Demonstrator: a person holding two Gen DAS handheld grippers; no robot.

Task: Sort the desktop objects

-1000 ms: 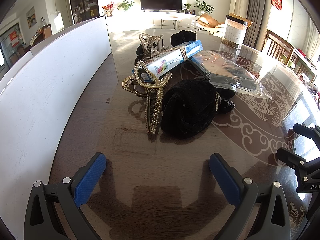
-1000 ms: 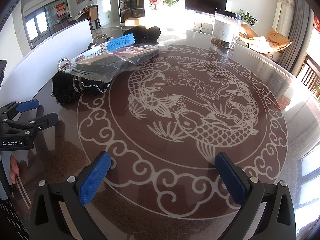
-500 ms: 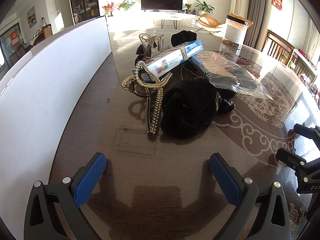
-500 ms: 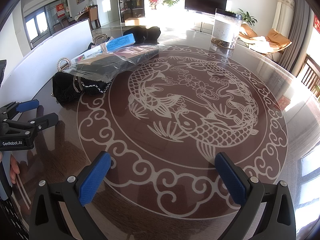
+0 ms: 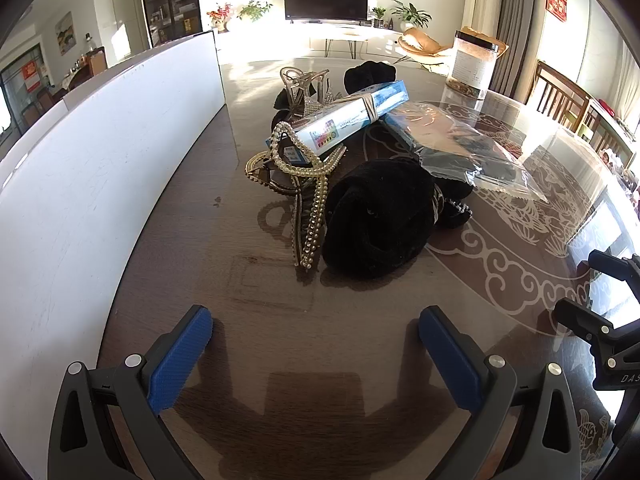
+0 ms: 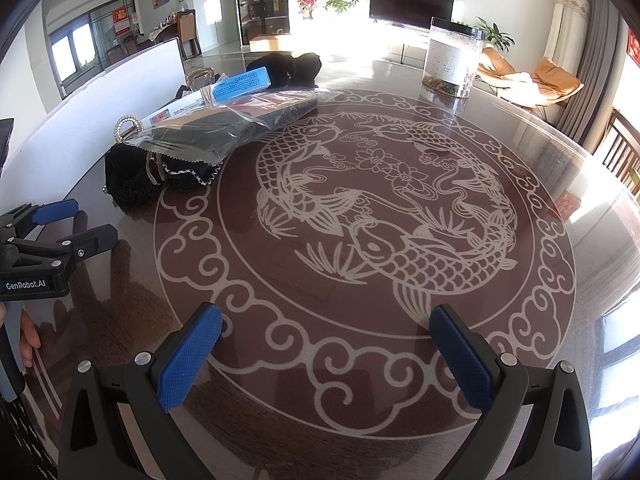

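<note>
Left hand-held gripper (image 5: 316, 344): jaws spread wide, nothing between them, low over the desk (image 5: 260, 360). Right hand-held gripper (image 6: 326, 346): likewise wide apart, empty, above the fish pattern. Pile ahead of left gripper: black scrunchie (image 5: 380, 216) beside pearl clip (image 5: 312, 208); blue box (image 5: 352, 116) atop; plastic bag (image 5: 468, 152) to its right.
</note>
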